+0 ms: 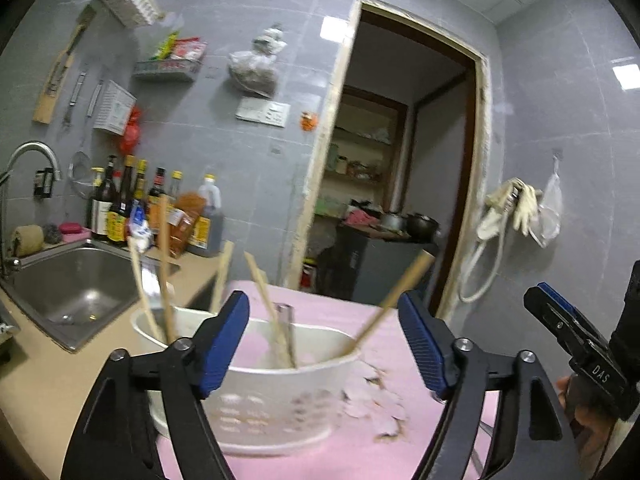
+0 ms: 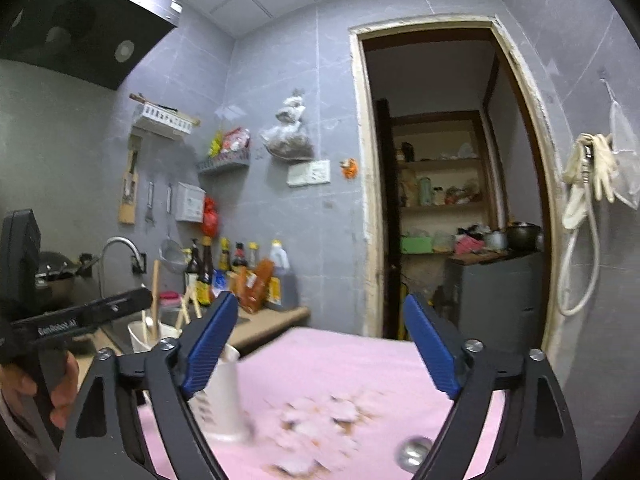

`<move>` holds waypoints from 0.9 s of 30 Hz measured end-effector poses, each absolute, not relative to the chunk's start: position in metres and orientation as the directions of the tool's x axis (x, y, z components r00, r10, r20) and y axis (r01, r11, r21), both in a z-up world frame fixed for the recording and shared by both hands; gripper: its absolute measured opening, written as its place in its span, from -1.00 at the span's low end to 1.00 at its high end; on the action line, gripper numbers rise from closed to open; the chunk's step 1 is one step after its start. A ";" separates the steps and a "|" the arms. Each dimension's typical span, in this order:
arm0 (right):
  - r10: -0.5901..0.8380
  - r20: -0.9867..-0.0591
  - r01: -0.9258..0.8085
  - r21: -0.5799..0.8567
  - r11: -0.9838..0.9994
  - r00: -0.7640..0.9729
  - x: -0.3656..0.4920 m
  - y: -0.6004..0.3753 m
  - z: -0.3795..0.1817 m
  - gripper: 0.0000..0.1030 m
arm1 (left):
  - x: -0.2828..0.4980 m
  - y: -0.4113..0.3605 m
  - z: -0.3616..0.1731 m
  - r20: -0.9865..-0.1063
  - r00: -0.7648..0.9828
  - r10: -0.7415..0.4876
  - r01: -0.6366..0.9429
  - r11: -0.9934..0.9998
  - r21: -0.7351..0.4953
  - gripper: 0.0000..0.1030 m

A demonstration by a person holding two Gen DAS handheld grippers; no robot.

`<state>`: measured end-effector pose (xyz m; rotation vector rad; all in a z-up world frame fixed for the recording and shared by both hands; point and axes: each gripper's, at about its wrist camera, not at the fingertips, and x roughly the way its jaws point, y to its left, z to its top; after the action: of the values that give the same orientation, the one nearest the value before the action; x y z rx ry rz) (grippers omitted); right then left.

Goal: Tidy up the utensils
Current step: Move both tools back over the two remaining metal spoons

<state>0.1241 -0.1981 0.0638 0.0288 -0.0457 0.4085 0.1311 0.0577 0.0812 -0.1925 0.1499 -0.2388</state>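
A white utensil holder (image 1: 260, 400) stands on the pink cloth (image 1: 344, 452), holding several wooden chopsticks (image 1: 276, 316) that lean outward. My left gripper (image 1: 324, 344) is open and empty, its jaws spread just in front of the holder. In the right wrist view the holder (image 2: 222, 400) stands at the lower left. My right gripper (image 2: 316, 344) is open and empty above the cloth (image 2: 360, 364). A round metal utensil end (image 2: 414, 450) lies on the cloth near its right jaw. The right gripper also shows in the left wrist view (image 1: 576, 332).
A steel sink (image 1: 76, 284) with a faucet (image 1: 32, 160) lies left of the cloth. Several sauce bottles (image 1: 132, 204) stand behind it on the counter. An open doorway (image 1: 400, 160) is straight ahead. A faded print (image 2: 320, 428) marks the cloth.
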 end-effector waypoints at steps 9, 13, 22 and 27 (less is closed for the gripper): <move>0.299 -0.043 -0.298 0.014 0.954 0.953 0.109 -0.256 0.049 1.00 | 0.142 -0.005 0.064 -0.255 0.879 -0.403 0.371 0.914 -0.166 0.53; 0.258 -0.121 -0.262 -0.013 0.965 0.958 0.107 -0.273 0.038 1.00 | 0.155 -0.028 0.052 -0.350 0.812 -0.468 0.431 0.884 -0.183 0.54; 0.245 -0.365 -0.277 -0.037 0.960 0.898 0.114 -0.297 0.003 0.86 | 0.196 -0.072 0.026 -0.571 0.627 -0.531 0.513 0.832 -0.211 0.53; 0.269 -0.501 -0.332 -0.039 0.942 0.823 0.124 -0.295 -0.020 0.44 | 0.220 -0.086 0.013 -0.646 0.536 -0.544 0.520 0.815 -0.256 0.51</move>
<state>0.1239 -0.2954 -0.0201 -0.1266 0.5135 0.3205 0.2203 -0.0860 0.0130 -0.0344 0.7809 -0.6338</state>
